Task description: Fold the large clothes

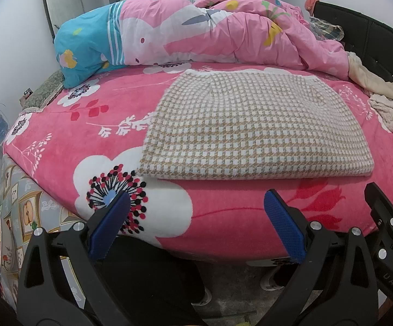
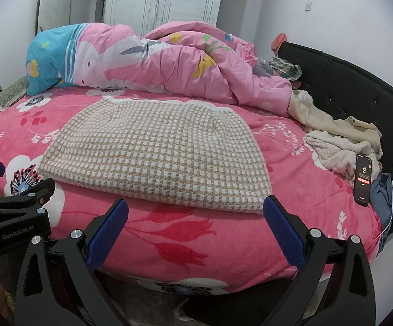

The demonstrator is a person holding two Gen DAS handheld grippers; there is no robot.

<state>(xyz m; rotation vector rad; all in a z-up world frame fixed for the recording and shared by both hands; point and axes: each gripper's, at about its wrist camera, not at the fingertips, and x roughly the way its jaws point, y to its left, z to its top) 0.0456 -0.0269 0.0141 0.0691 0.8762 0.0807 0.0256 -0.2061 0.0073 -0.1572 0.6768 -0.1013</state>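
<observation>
I hold both tools clear of the bed's near edge, with nothing between the fingers. The left gripper (image 1: pixel 196 222) is released, its blue pads spread wide; the right gripper (image 2: pixel 195 231) is likewise released and empty. The houndstooth garment (image 1: pixel 250 127) lies flat on the pink floral bedspread (image 1: pixel 74 141), already folded to a compact rectangle, its thick folded edge toward me. I judge this placement deliberate: the near edge is reachable by both tools for a further fold or for lifting. The pink quilt (image 1: pixel 210 32) is bunched along the far side, leaving a working area. At the right, a beige clothing pile (image 2: pixel 340 141) and a phone (image 2: pixel 362 180) sit near the black headboard (image 2: pixel 359 81), well apart from the garment.
</observation>
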